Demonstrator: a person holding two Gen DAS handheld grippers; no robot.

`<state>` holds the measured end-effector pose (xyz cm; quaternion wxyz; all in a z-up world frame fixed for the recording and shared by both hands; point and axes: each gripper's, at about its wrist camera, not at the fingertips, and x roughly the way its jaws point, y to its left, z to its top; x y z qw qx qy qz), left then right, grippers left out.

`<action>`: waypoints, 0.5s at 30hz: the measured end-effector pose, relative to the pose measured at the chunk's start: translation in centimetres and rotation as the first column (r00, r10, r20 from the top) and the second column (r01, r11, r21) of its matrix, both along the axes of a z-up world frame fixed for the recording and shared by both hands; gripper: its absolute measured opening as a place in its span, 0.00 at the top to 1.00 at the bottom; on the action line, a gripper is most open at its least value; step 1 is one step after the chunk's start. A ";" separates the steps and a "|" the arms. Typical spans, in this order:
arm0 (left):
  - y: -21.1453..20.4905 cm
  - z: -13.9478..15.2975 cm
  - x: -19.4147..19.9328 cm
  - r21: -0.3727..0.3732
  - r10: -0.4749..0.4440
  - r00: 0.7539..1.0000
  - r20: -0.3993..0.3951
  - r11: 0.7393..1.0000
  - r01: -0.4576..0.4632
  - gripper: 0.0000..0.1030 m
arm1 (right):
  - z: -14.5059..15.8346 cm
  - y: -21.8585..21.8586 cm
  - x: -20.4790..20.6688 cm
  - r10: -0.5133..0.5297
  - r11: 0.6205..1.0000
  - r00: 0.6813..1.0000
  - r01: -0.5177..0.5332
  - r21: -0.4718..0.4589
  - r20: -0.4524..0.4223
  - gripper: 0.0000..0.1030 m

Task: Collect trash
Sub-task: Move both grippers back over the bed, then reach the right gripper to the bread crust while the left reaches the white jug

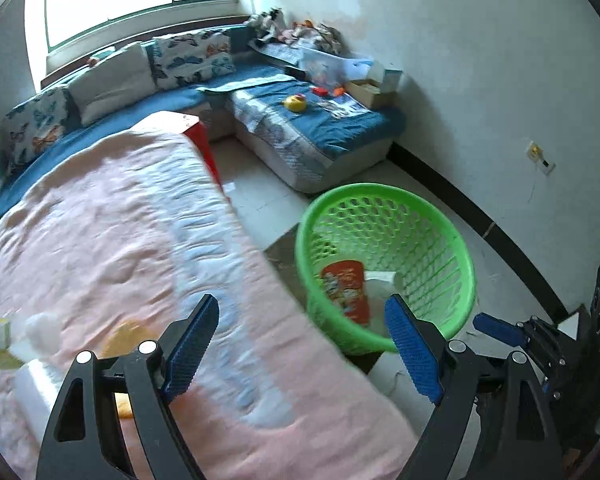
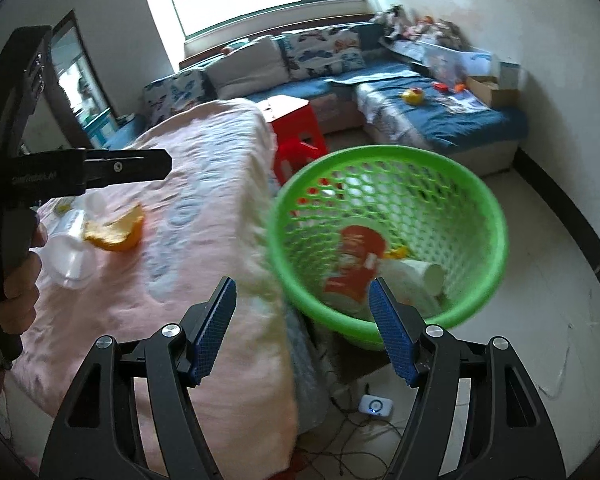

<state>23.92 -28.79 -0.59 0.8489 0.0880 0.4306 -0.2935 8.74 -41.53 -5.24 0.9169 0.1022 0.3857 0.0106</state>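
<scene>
A green mesh basket (image 1: 440,240) (image 2: 496,216) stands on the floor beside the table. It holds a red snack packet (image 1: 346,292) (image 2: 356,260) and a white paper cup (image 2: 428,274). On the pink-covered table (image 1: 120,220) (image 2: 204,184) lie an orange peel (image 1: 128,336) (image 2: 116,230), a white tissue wad (image 1: 40,332) and a clear plastic cup (image 2: 70,260). My left gripper (image 1: 300,320) is open and empty, straddling the table edge and the basket. My right gripper (image 2: 302,292) is open and empty above the gap between table and basket.
A red stool (image 2: 296,128) stands past the table. A blue corner sofa (image 1: 320,128) with cushions and toys runs along the far walls. Cables and a small white device (image 2: 376,405) lie on the tiled floor. A hand (image 2: 16,292) holds the left gripper's handle.
</scene>
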 end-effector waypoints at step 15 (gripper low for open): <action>13.3 1.3 0.8 0.030 0.342 0.940 -0.016 0.939 -0.342 0.20 | 0.9 7.3 6.7 0.179 0.982 0.984 -0.180 0.064 0.008 0.39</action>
